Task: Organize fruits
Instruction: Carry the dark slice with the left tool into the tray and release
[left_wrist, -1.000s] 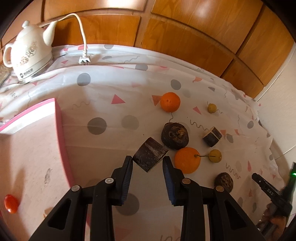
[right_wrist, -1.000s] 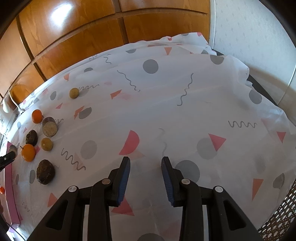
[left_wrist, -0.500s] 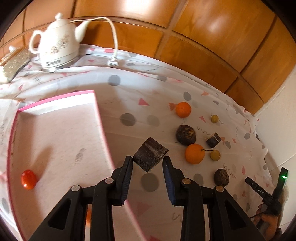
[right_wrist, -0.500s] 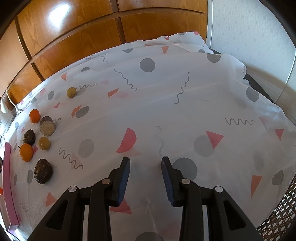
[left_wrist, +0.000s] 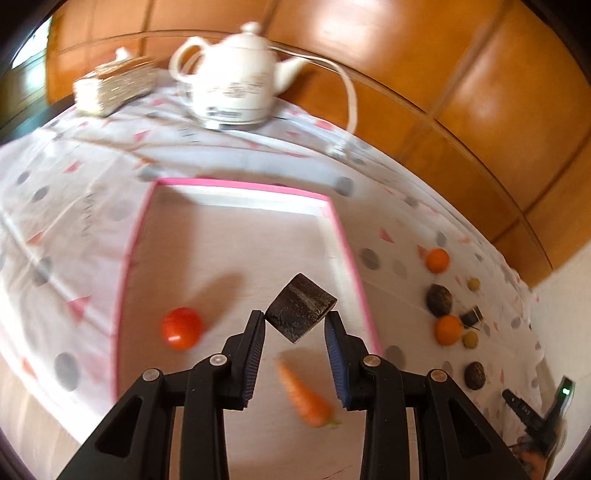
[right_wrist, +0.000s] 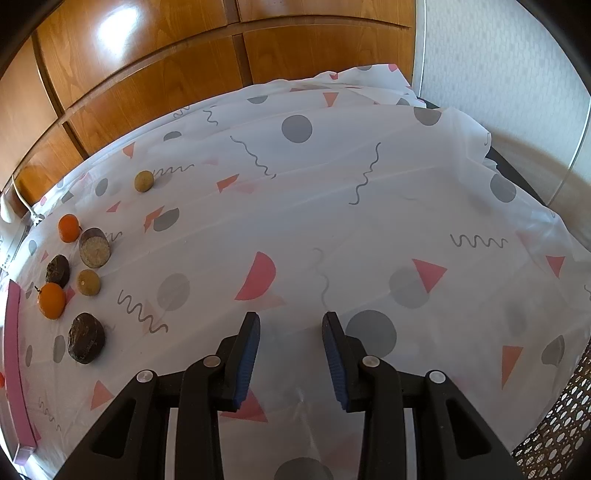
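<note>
A: Over pink-rimmed white tray (left_wrist: 236, 236): left gripper (left_wrist: 295, 328) clamped on dark brown wedge-shaped fruit chunk (left_wrist: 300, 313), pads pressing both sides, chunk off the tray floor.

B: Inside tray?

A: Round red tomato (left_wrist: 181, 328) left of gripper, orange carrot (left_wrist: 306, 398) low between the black fingers (left_wrist: 245, 354). Both lying on tray floor. View blurred.

B: Outside tray?

A: Right of tray, on white cloth with grey dots and pink triangles (right_wrist: 369, 221): two round orange citrus fruits (right_wrist: 51, 300), two small yellow-brown round fruits (right_wrist: 88, 282), two dark wrinkled round fruits (right_wrist: 86, 342), one cut brown cylinder piece (right_wrist: 95, 246). Clustered close, apart from tray rim. One yellow-brown fruit (right_wrist: 144, 181) further back, alone.

B: Behind tray?

A: White ceramic electric kettle (left_wrist: 236, 85) with white cord (left_wrist: 347, 107), pale woven box (left_wrist: 114, 85) left of kettle. Orange wood panelling (left_wrist: 443, 92) behind.

B: Right gripper?

A: Right gripper (right_wrist: 291, 334) well right of tray, above bare cloth, jaws at narrow gap, nothing between. Pink tray edge (right_wrist: 14, 354) just visible at far left of that view.
</note>
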